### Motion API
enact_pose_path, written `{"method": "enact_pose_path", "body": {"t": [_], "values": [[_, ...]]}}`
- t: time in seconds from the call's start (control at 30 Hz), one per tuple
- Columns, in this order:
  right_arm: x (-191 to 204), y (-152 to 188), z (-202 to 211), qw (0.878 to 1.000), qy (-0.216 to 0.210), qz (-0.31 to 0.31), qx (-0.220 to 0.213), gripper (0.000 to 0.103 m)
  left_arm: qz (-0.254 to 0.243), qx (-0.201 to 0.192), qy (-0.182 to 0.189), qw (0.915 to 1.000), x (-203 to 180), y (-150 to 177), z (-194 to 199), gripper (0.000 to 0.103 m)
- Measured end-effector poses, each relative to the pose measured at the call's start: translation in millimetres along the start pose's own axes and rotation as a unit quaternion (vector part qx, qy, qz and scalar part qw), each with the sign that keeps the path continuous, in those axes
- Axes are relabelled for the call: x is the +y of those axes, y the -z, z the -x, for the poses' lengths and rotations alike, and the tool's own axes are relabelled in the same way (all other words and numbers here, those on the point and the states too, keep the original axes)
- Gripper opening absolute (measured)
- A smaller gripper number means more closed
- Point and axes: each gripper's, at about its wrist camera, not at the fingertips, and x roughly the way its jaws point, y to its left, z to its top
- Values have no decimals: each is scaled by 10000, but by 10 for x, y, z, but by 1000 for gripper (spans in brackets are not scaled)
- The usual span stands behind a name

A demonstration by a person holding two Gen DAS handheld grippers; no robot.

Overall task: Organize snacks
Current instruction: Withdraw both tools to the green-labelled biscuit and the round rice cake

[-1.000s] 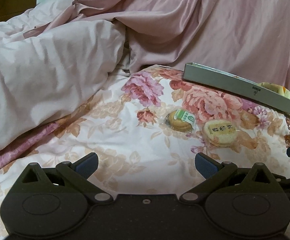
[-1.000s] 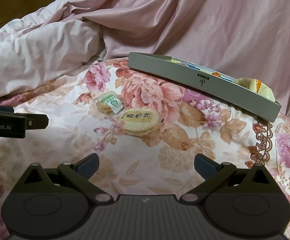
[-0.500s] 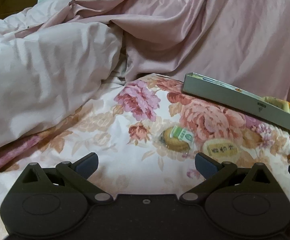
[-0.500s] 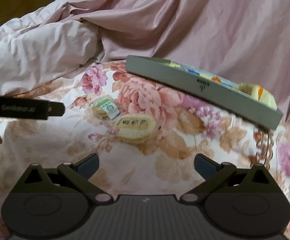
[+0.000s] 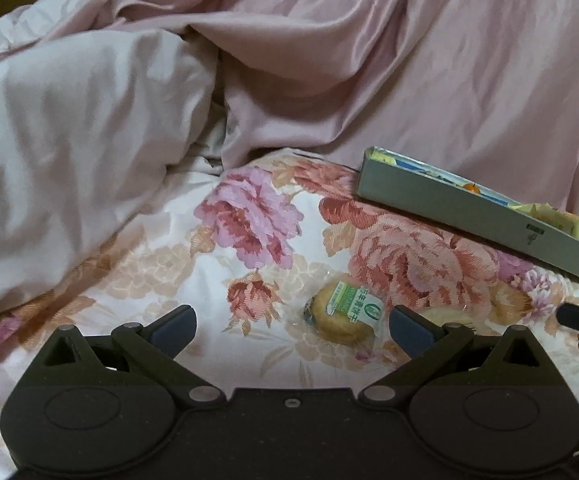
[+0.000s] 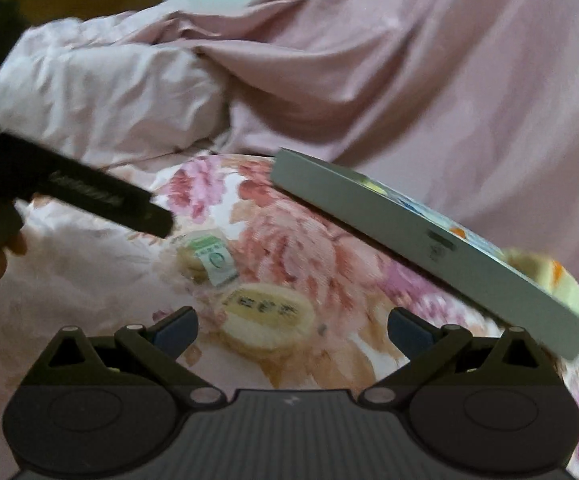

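Floral bedspread covers the working surface, with a rumpled pink duvet heaped behind it. Two wrapped snacks lie on the bedspread, just beside each other. A round cake with a green label sits between the fingertips of the left gripper, nearer its right finger; the jaws stand wide apart and hold nothing. Whether the fingers touch the wrapper cannot be told. A pale oval cake with dark lettering lies between the fingertips of the right gripper, toward its left finger; these jaws are likewise spread and empty. The right wrist view is blurred, so contact cannot be judged.

A grey box rests tilted on the bedspread behind and to the right of both cakes, apart from them. Yellow wrapped snacks show inside its far right end.

In the right wrist view, the left gripper's dark body enters from the left, its tip just above the green-labelled cake.
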Motion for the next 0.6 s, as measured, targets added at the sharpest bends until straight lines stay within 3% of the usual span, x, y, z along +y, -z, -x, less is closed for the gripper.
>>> {"method": "enact_pose_path", "body": {"t": [0.43, 0.6], "values": [[120, -81, -603, 9985, -78, 384, 375, 103, 75, 138, -167, 9997, 39, 21, -288, 102], [40, -48, -628, 9988, -237, 103, 424, 102, 147, 155, -211, 9996, 49, 4, -344, 102]]}}
